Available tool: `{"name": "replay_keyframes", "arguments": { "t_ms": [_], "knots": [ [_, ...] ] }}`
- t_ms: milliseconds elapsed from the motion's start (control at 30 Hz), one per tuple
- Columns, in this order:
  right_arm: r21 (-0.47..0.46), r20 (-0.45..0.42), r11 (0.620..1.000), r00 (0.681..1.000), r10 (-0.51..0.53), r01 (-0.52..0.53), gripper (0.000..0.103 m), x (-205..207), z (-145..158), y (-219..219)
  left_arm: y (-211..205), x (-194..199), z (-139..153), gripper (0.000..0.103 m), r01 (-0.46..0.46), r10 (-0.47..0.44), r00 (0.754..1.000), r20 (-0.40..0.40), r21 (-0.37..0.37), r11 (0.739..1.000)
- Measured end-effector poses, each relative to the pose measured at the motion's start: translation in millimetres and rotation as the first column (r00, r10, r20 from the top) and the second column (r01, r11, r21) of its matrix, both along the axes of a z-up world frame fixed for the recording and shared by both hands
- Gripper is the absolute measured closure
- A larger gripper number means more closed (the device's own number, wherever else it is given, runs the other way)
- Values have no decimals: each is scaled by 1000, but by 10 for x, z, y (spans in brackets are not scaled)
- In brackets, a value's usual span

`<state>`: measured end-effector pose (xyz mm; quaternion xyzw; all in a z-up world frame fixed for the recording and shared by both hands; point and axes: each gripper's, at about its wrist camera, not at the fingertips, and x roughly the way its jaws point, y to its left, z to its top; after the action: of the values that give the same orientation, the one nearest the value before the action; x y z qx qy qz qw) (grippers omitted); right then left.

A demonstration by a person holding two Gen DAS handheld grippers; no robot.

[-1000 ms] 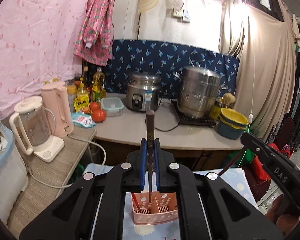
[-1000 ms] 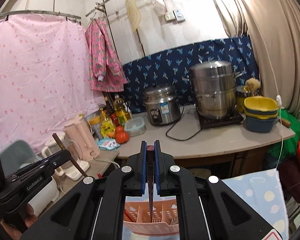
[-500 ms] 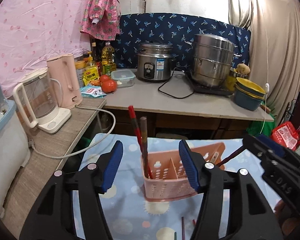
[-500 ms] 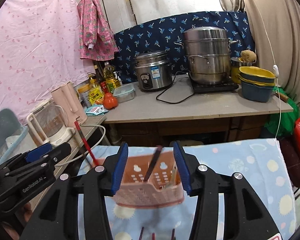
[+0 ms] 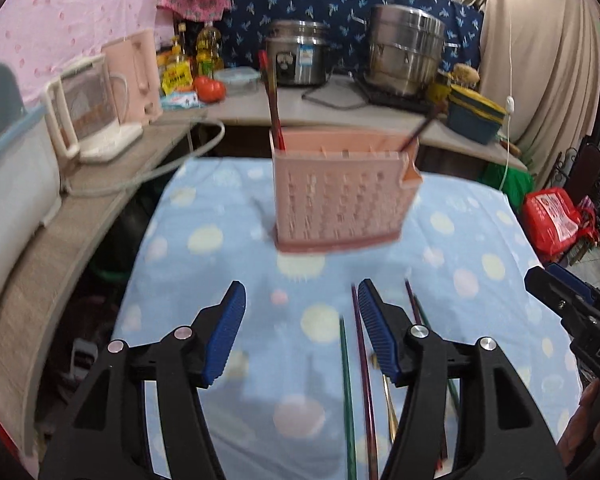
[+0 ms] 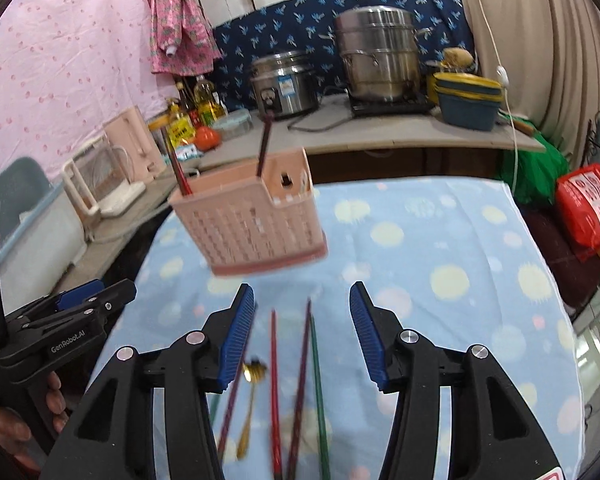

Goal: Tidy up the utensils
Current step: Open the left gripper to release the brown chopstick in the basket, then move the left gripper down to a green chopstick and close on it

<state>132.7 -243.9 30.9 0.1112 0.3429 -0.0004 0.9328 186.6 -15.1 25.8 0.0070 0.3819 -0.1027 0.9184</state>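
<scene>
- Chopsticks (image 6: 274, 384) and a small gold spoon (image 6: 252, 376) lie loose on the table (image 6: 440, 240), spread with a blue dotted cloth, just in front of the pink utensil caddy (image 6: 256, 224), which already holds a red chopstick (image 6: 179, 174) at its left end and a dark one (image 6: 263, 146) further right.
- Both tools are empty: the left hand-held gripper (image 5: 302, 330) hangs over the cloth with its jaws standing apart, a green chopstick (image 5: 346, 392) and a purple one (image 5: 364, 364) lying between and beneath them; the right hand-held gripper (image 6: 302, 334) is likewise parted and holds nothing, poised over the red, brown and green sticks.
- Risk, as judged from the layout: the sticks lie side by side, some nearly touching, so a closing pinch may catch two at once, or nip one off-centre so that it swings and slips out on the way up.
- Thin round sticks on soft cloth may roll away from a blue pad (image 6: 236, 336) that comes down slightly to one side, or a pad may snag the fabric and drag the whole row.
- The two tools work close together over the same cluster; a reach by one could knock the other or scatter the sticks it is aiming at.
- The light caddy looks easy to tip or shove if a stick is pushed against its rim or a divider rather than dropped cleanly into a compartment.
- Motion blur in both views leaves the exact lie of the sticks uncertain.
</scene>
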Motion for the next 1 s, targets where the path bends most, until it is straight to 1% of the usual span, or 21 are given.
{"name": "replay_keyframes", "arguments": {
  "t_ms": [200, 367, 500, 700, 900, 1000],
  "knots": [
    [-17, -78, 1000, 997, -12, 10, 54, -445, -334, 11, -6, -446, -389, 48, 21, -19, 996, -86, 19, 1000],
    [-12, -150, 1000, 989, -8, 6, 54, -749, -650, 35, -26, -755, -698, 48, 44, -39, 985, -171, 29, 999],
    [-11, -186, 1000, 983, -3, 1, 54, -914, -830, 79, -84, -977, -881, 48, 70, -59, 977, -207, 47, 996],
    [-23, -214, 1000, 977, 4, -10, 57, -1055, -1007, 157, -100, -1145, -1013, 48, 83, -69, 970, -233, 49, 995],
    [-24, -225, 1000, 974, 11, -17, 58, -1094, -1046, 204, -82, -1203, -1083, 48, 90, -78, 965, -252, 38, 995],
    [-25, -229, 999, 973, 14, -20, 58, -1100, -1059, 221, -84, -1224, -1131, 51, 94, -81, 961, -263, 39, 995]
  ]
}}
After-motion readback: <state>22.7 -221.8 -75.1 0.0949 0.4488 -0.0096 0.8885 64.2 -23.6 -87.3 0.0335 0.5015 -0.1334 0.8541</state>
